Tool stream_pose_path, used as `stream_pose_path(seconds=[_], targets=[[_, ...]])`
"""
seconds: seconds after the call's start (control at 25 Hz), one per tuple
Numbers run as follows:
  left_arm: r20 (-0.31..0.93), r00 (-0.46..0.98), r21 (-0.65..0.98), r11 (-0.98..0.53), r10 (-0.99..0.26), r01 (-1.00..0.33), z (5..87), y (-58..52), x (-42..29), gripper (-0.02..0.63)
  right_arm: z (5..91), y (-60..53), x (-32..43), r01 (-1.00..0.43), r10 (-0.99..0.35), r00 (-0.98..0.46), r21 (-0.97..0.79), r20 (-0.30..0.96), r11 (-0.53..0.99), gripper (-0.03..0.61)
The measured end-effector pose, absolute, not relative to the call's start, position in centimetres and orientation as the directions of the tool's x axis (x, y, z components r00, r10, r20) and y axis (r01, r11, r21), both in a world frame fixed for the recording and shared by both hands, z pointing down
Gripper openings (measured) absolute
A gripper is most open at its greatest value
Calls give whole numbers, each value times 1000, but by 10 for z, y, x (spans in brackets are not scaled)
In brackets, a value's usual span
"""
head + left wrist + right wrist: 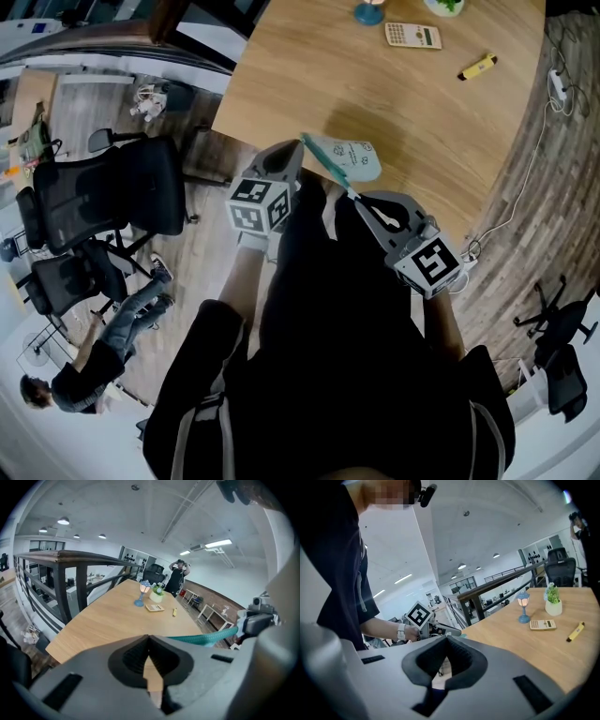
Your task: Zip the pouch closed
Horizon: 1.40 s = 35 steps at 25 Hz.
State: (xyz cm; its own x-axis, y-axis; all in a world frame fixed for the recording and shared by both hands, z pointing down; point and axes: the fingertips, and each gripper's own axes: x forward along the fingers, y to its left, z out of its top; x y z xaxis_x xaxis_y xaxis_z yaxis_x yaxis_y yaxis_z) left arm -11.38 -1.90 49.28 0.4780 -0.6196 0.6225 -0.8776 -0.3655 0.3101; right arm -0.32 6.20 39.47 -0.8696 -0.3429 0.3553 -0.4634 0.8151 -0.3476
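Observation:
A pale blue pouch [356, 157] with a teal zipper edge [328, 165] hangs in the air over the near edge of the wooden table [431, 122], stretched between both grippers. My left gripper [299, 145] is shut on the pouch's far end. My right gripper [360, 196] is shut at the near end of the zipper line, on what looks like the zipper pull. In the left gripper view the teal zipper edge [206, 638] runs from behind my shut left gripper [149, 637] across to the right gripper [255, 620]. The right gripper view shows its jaws closed [447, 639], and the left gripper [451, 631] just beyond.
Further back on the table lie a calculator [412, 36], a yellow marker [477, 67], a small blue lamp [368, 12] and a potted plant [553, 603]. Black office chairs [112, 197] and a seated person [103, 352] are on the floor to the left. A white cable [525, 178] runs down the right side.

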Motion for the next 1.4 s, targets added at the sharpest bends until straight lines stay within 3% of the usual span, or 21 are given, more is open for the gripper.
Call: stream_pose_path(seconds=[1.4], targets=[[598,475,308,-361,-646,-880,483,-19,-109,2,390,81,4,-480,-354,-862,-356,363,802,14]])
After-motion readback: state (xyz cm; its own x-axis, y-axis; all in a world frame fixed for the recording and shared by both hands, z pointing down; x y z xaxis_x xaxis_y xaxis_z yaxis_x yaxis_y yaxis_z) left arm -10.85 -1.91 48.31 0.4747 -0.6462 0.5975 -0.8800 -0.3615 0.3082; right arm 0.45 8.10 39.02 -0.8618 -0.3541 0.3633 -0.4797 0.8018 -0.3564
